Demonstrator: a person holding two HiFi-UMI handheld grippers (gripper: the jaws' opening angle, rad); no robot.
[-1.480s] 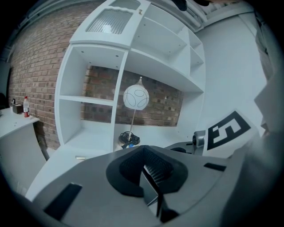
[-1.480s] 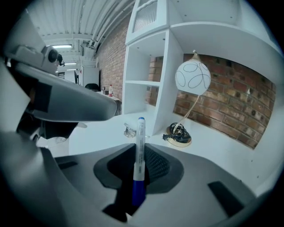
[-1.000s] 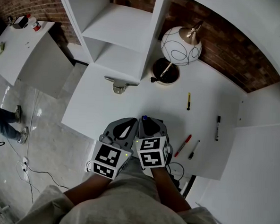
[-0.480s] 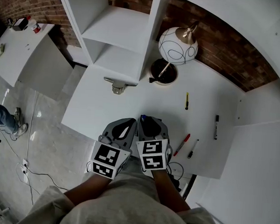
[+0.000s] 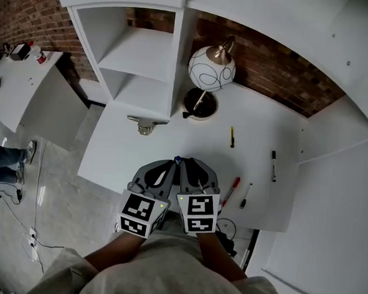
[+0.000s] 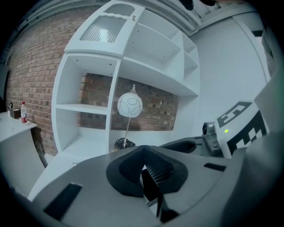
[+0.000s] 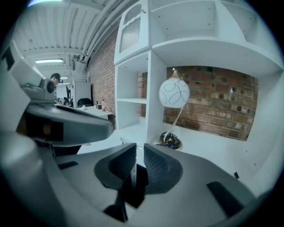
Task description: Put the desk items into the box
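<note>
Several pens lie on the white desk [image 5: 140, 153]: a yellow-and-black pen [image 5: 232, 137] in the middle, a black marker [image 5: 273, 165] to the right, and a red pen [image 5: 231, 191] beside a thin black pen [image 5: 245, 195] near the front edge. My left gripper [image 5: 169, 164] [image 6: 143, 148] and right gripper [image 5: 187, 165] [image 7: 139, 148] are held side by side above the desk's front edge, left of the red pen. The left jaws meet at their tips with nothing in them. The right jaws are closing, with a narrow gap and nothing between them.
A globe lamp [image 5: 211, 68] on a round dark base [image 5: 200, 104] stands at the back against the brick wall. White shelf compartments [image 5: 143, 54] rise at the back left, with a small metal fitting [image 5: 146, 125] below them. A white panel [image 5: 335, 214] borders the desk's right side.
The head view has swung, so lamp, shelf and pens sit further left in the picture. Both grippers stay together at the front edge. The pens have not moved on the desk.
</note>
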